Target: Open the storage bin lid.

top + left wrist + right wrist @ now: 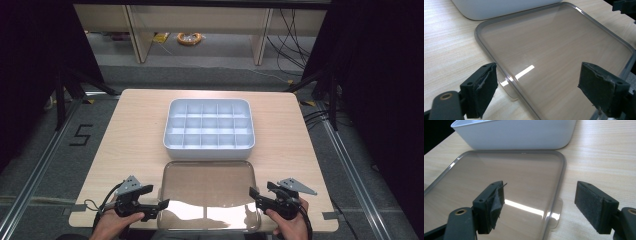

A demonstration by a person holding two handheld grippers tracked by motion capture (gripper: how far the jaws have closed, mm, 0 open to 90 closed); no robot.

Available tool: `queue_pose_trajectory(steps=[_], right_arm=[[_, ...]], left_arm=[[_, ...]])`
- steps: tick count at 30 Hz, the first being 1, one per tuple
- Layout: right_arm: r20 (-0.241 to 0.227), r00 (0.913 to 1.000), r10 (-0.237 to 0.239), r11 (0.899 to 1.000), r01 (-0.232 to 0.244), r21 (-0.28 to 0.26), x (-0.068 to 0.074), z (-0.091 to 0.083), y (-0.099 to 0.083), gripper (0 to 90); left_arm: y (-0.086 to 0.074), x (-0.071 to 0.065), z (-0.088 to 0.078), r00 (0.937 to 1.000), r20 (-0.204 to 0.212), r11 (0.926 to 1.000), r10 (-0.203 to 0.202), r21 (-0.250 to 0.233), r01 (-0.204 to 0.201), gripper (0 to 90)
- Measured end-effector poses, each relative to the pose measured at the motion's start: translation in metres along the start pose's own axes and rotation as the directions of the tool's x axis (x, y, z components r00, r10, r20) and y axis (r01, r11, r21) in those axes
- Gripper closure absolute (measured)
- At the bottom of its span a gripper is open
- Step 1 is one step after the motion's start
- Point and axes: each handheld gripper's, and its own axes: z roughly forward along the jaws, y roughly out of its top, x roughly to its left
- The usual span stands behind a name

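A clear lid (207, 187) lies flat on the table (125, 130) in the lower middle of the high view, its far edge just beside the near wall of a white tray (209, 145) split into small compartments, which sits at the frame's center. The left hand-held gripper (159, 209) sits at the lower left of that view, held by a hand (112, 225) coming up from the bottom edge, and its tips are at the lid's left near corner. In the left gripper view its jaws are released and wide apart, the lid's rim (510, 78) running between them without either pad pressing on it; a small tab (510, 91) sticks out from the rim near the left pad. The right hand-held gripper (254, 196) is at the lower right of the high view, held by the other hand (290, 227), with its tips at the lid's right edge. In the right gripper view its jaws are also released: the left pad hangs above the lid's surface and the right pad stands above bare table, with the lid's right rim (555, 197) and a tab (556, 216) lying between them, untouched. The tray's smooth outer wall (524, 135) crosses the top of that view, just behind the lid. Bright strips of light reflect off the lid near both grippers.
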Motion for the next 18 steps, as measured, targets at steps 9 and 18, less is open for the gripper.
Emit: queue_pose_trajectory(steps=[9,18], right_arm=[[0.005,0.9995,-0.030,1.000,0.030,0.001,0.007,-0.011,-0.008,24.3],[0.011,0.9982,-0.059,0.998,0.059,0.015,0.012,-0.023,-0.016,24.0]], left_arm=[[-0.006,-0.005,-0.005,0.9999,0.006,1.0000,-0.010,0.000,0.010,14.7],[-0.011,-0.012,-0.012,0.9997,0.019,0.9999,-0.013,-0.009,0.013,14.7]])
